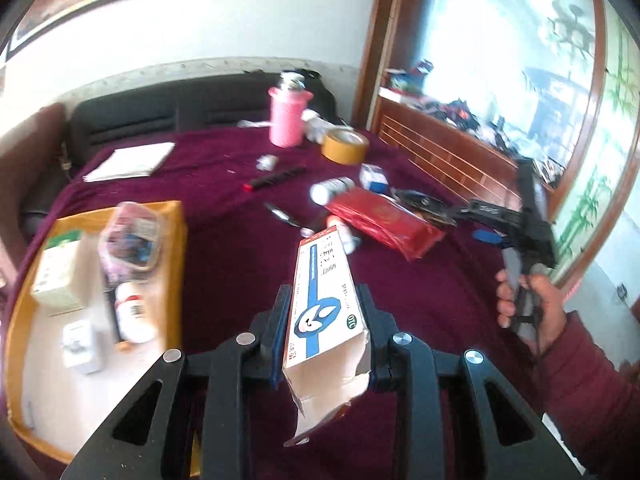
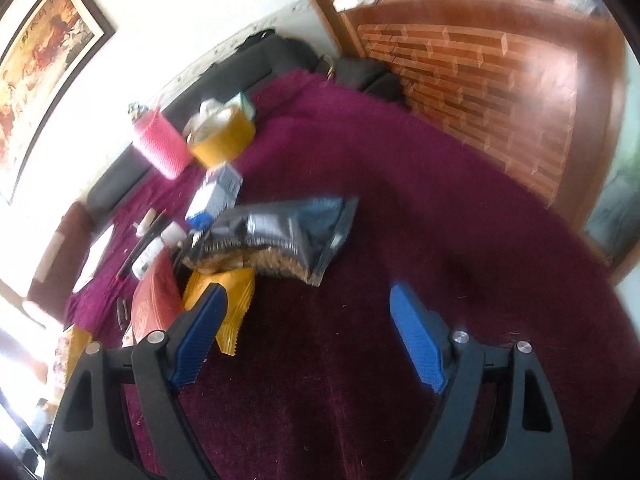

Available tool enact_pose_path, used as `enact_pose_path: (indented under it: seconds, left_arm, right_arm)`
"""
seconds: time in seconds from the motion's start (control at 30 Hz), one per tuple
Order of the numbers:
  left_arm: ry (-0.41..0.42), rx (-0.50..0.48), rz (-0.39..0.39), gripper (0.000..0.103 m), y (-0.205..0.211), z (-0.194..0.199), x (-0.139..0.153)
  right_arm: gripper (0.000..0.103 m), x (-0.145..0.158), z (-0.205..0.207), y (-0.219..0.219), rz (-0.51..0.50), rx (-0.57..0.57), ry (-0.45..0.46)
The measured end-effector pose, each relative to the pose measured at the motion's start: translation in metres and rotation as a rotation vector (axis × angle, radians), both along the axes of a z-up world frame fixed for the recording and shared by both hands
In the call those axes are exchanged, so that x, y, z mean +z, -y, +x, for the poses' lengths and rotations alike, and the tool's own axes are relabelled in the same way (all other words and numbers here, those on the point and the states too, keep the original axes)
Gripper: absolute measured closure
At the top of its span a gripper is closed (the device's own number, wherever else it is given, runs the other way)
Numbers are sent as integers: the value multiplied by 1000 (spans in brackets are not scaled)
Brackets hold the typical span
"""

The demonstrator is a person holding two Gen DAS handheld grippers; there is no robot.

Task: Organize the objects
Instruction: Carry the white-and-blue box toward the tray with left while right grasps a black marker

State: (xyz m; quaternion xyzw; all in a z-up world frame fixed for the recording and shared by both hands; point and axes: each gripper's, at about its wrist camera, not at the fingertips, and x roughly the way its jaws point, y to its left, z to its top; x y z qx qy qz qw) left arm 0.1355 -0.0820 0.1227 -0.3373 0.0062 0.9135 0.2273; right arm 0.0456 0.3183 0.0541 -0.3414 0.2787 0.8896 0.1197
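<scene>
Left tool point(image 1: 325, 330): clamped on carton point(image 1: 320, 304), mid-length.
Right tool point(image 2: 308, 334): jaws wide, empty.
Carton handling: light, crushable, torn near end; grip flat sides.

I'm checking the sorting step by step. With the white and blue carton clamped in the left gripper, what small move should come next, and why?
Probably carry the carton left, over the yellow tray. The left gripper holds it clear of the cloth, and the tray already holds a bottle and small boxes, with bare floor near its front.
</scene>
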Motion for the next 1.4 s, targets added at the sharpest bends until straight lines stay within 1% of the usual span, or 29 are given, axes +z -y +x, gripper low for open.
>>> enact_pose_path:
  seconds: [0.1,0.2,0.27,0.3,0.37,0.5,0.57,0.67,0.7,0.77,0.8,0.83,0.9,0.93,0.97,1.0,1.03,1.07,1.1,1.23,1.4]
  left_arm:
    - [-21,34,-3,77,20,2,1]
    - [-6,65,38,77,43,2,-4]
    - [8,89,71,77,56,0,-8]
    - [11,97,85,77,62,0,-9]
    - [10,117,98,77,75,1,-11]
    - [0,168,110,77,104,5,-13]
    - [0,203,116,77,122,4,-14]
    - [4,251,124,77,147,2,-18]
    - [7,265,128,77,155,1,-19]
    - [15,289,141,77,168,-2,-23]
    - [17,299,144,77,174,-3,-25]
    - [21,308,148,77,180,-6,-28]
    - [34,327,160,77,191,-9,-34]
    - [38,332,163,77,195,-9,-37]
    - [45,340,165,77,198,-11,-40]
    - [51,345,168,77,200,-13,-42]
    - [54,347,168,77,202,-14,-44]
    - [56,353,165,77,203,-14,-46]
    - [57,358,161,77,205,-13,-46]
    - [59,383,152,77,211,-11,-49]
    - [60,406,135,77,220,-9,-50]
  right_arm:
    - [19,37,13,33,40,58,-72]
    - [19,68,4,87,92,229,-89]
    - [19,74,-18,124,76,361,-54]
    - [19,73,-29,138,64,404,-34]
    - [19,65,-62,168,61,493,39]
    - [20,37,-122,214,178,568,202]
    - [21,23,-149,233,253,582,260]
    - [22,7,-175,249,318,582,320]
    - [24,2,-184,252,337,576,342]
    - [34,-7,-197,253,338,571,387]
    - [43,-7,-202,252,323,571,399]
    - [45,-11,-205,251,302,570,412]
    - [48,-17,-208,252,297,563,431]
    - [55,-18,-209,254,322,552,433]
    - [56,-17,-207,257,350,544,428]
    - [63,-16,-206,259,368,539,425]
    - [76,-15,-204,259,375,532,424]
    - [83,-13,-203,259,379,526,422]
    - [90,-11,-201,256,345,535,415]
    - [90,-9,-191,249,298,522,407]
    - [90,-1,-163,247,179,546,357]
